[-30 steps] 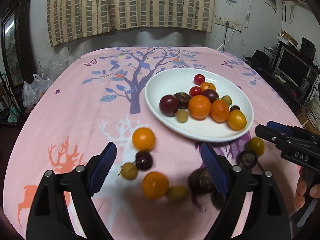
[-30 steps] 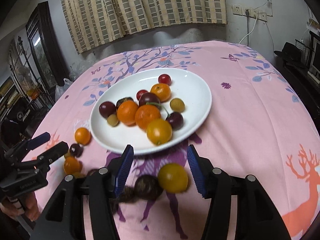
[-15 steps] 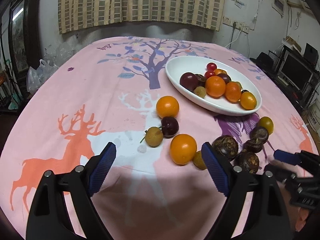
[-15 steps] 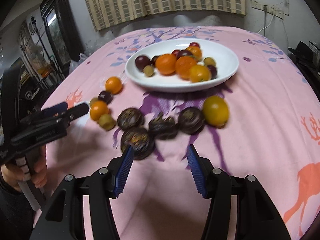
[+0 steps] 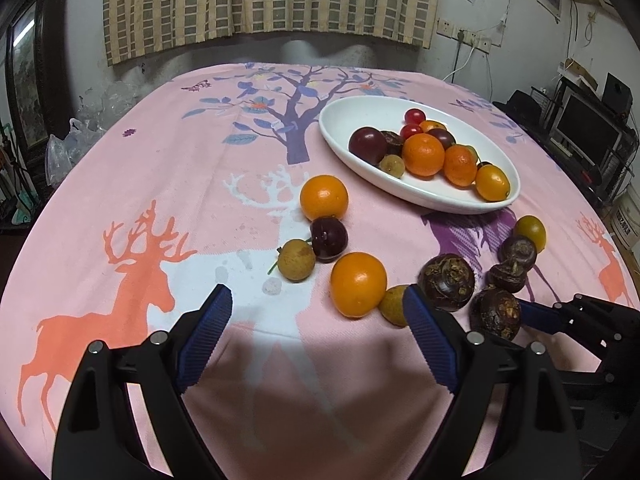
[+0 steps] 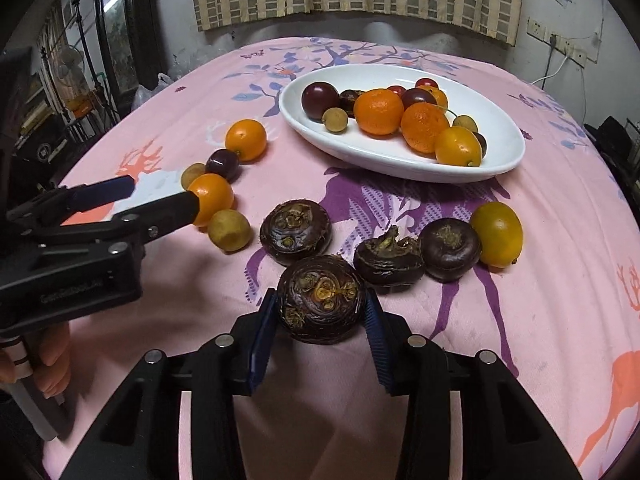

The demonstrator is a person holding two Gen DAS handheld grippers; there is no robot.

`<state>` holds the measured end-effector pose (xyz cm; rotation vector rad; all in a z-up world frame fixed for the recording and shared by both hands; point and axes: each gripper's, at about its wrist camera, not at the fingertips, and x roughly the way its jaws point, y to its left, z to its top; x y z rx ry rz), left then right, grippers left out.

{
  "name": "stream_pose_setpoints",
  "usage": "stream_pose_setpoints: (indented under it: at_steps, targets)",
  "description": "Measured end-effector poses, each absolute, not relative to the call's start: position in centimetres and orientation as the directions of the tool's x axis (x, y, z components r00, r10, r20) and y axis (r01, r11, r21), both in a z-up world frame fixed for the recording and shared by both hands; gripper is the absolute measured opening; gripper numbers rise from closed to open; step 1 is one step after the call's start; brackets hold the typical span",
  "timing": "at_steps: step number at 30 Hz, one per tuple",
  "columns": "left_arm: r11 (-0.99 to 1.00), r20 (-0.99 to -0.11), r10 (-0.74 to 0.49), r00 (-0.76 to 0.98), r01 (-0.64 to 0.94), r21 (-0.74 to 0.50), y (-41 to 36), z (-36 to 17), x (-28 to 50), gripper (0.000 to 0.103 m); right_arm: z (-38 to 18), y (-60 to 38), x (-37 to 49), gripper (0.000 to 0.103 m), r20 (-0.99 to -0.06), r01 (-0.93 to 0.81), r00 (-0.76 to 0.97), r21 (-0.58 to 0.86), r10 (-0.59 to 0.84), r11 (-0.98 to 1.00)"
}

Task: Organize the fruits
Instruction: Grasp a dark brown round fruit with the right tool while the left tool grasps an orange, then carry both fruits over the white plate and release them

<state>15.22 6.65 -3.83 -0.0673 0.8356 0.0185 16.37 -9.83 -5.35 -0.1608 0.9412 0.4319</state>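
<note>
A white oval plate (image 5: 340, 128) (image 6: 500, 128) holds several oranges, plums and small fruits. Loose fruit lies on the pink cloth in front of it: two oranges (image 5: 358, 284) (image 6: 246, 139), a dark plum (image 5: 329, 238), small tan fruits (image 5: 297, 260), several dark water chestnuts (image 5: 446, 282) (image 6: 295, 232) and a yellow fruit (image 6: 497, 234). My right gripper (image 6: 320, 312) has both pads against the nearest water chestnut (image 6: 321, 299) on the cloth. My left gripper (image 5: 318, 320) is open and empty, just in front of the near orange.
The left gripper (image 6: 132, 196) shows in the right wrist view, beside an orange (image 6: 212, 199). The right gripper's fingers (image 5: 540, 316) show at the right in the left wrist view. A desk with monitors (image 5: 580, 132) stands to the right, bags (image 5: 68, 144) to the left.
Both grippers pulled back and dropped low toward the near fruit. The right gripper closed from open onto the nearest water chestnut. The left gripper stayed open.
</note>
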Motion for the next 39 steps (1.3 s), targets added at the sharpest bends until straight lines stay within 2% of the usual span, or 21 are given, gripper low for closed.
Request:
stream_pose_setpoints:
  at_steps: [4, 7, 9, 10, 13, 18, 22, 29, 31, 32, 34, 39]
  targets:
    - [0.995, -0.757, -0.036, 0.653, -0.044, -0.085, 6.8, -4.1, 15.4, 0.085, -4.8, -11.1, 16.1, 0.043, -0.796, -0.432, 0.492, 0.127, 0.352, 0.893]
    - [0.984, -0.778, -0.111, 0.618, -0.043, -0.175, 7.2, -4.7, 15.8, 0.085, -4.5, -11.6, 15.9, 0.043, -0.791, -0.434, 0.482, 0.159, 0.378, 0.887]
    - [0.969, -0.783, -0.152, 0.603, -0.067, -0.239, 7.6, -5.0, 16.0, 0.081, -4.5, -11.6, 15.9, 0.043, -0.792, -0.436, 0.478, 0.160, 0.378, 0.886]
    - [0.962, -0.783, -0.167, 0.598, -0.076, -0.263, 7.7, -5.1, 16.1, 0.074, -4.5, -11.6, 15.8, 0.043, -0.793, -0.437, 0.478, 0.159, 0.378, 0.885]
    - [0.942, -0.791, -0.195, 0.580, -0.116, -0.316, 8.2, -5.2, 16.9, 0.070, -4.2, -11.2, 15.4, 0.043, -0.789, -0.462, 0.474, 0.154, 0.390, 0.873]
    - [0.943, -0.804, -0.175, 0.568, -0.138, -0.303, 7.5, -5.0, 18.4, 0.063, -3.9, -10.7, 14.6, 0.043, -0.783, -0.495, 0.470, 0.148, 0.407, 0.856]
    - [0.944, -0.807, -0.193, 0.558, -0.118, -0.307, 6.9, -4.9, 19.7, 0.045, -3.9, -10.6, 14.6, 0.043, -0.786, -0.498, 0.467, 0.146, 0.406, 0.855]
    - [0.927, -0.791, -0.224, 0.569, -0.126, -0.353, 7.5, -5.3, 18.9, 0.045, -3.9, -10.7, 14.7, 0.043, -0.785, -0.491, 0.468, 0.151, 0.406, 0.858]
    - [0.933, -0.793, -0.214, 0.570, -0.122, -0.340, 7.8, -5.1, 18.5, 0.044, -3.9, -10.7, 14.6, 0.043, -0.784, -0.493, 0.469, 0.150, 0.407, 0.857]
    - [0.936, -0.797, -0.202, 0.569, -0.127, -0.327, 8.0, -5.0, 18.3, 0.038, -3.9, -10.6, 14.6, 0.043, -0.784, -0.494, 0.469, 0.149, 0.407, 0.857]
    - [0.934, -0.804, -0.213, 0.556, -0.125, -0.334, 8.6, -5.0, 18.3, 0.034, -4.0, -10.6, 14.6, 0.043, -0.784, -0.493, 0.469, 0.149, 0.406, 0.857]
    - [0.957, -0.814, -0.162, 0.558, -0.113, -0.268, 7.7, -4.8, 18.7, 0.034, -4.0, -10.6, 14.7, 0.043, -0.786, -0.491, 0.470, 0.146, 0.402, 0.859]
